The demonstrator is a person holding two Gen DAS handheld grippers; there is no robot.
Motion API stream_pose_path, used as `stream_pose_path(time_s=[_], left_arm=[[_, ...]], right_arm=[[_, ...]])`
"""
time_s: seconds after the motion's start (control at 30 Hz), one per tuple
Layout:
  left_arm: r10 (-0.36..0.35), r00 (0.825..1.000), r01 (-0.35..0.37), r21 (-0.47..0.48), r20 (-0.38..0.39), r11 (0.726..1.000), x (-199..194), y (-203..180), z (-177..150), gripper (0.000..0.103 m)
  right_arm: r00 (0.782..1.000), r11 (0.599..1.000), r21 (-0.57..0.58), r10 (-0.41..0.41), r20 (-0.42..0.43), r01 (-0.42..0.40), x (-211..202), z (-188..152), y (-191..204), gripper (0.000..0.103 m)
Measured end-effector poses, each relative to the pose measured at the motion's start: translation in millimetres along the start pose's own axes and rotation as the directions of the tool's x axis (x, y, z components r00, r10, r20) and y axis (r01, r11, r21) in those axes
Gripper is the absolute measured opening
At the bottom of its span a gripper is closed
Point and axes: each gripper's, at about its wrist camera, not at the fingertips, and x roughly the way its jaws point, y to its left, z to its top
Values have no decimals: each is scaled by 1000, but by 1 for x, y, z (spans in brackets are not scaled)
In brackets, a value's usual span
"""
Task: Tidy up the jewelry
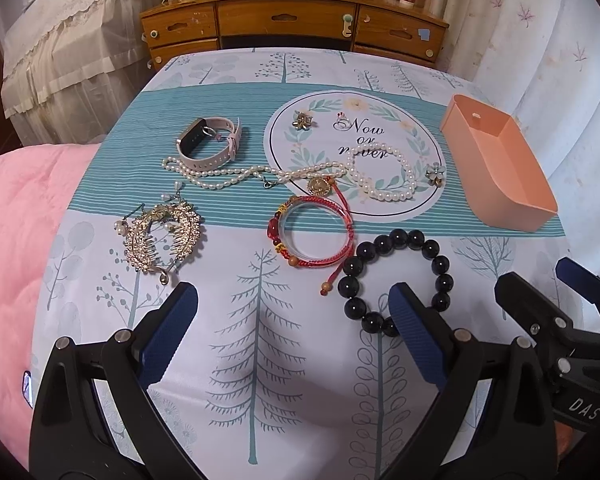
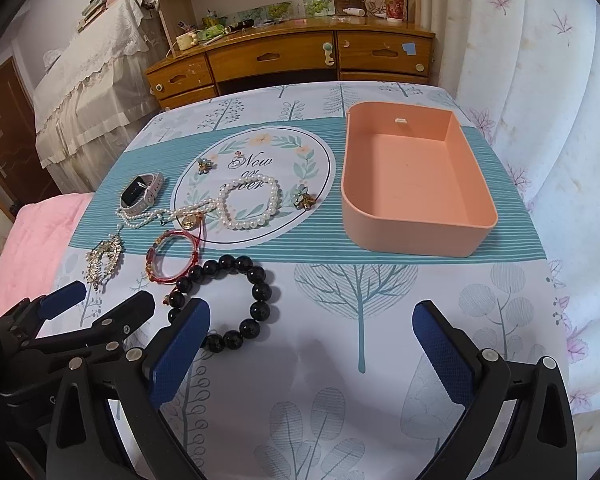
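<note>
Currently:
black bead bracelet point(image 2: 227, 303): big glossy round beads, flat on tablecloth point(image 2: 380, 340), nearest the grippers
pearl bracelet point(image 2: 249, 202): white, on round print
peach bin point(image 2: 414, 184): empty, far right
left gripper point(image 1: 294, 304): jaws wide, empty
right gripper point(image 2: 312, 322): jaws wide, empty

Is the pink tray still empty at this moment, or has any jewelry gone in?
Empty. The right wrist view shows the pink tray with a bare floor; the black bead bracelet and pearl bracelet lie outside it on the tablecloth.
</note>
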Motion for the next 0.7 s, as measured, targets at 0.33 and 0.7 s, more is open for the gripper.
stream_pose_path(time_s=[0.33,0.7], left_arm=[[11,1000,-11,-1,9,1000,-10,5,-2,96],[15,999,-15,-14,32,1000,-24,17,-11,96]], right_arm=[[1000,1000,-10,4,20,-4,-13,-4,3,97],[1000,1000,-26,11,17,-11,-32,-14,12,85]])
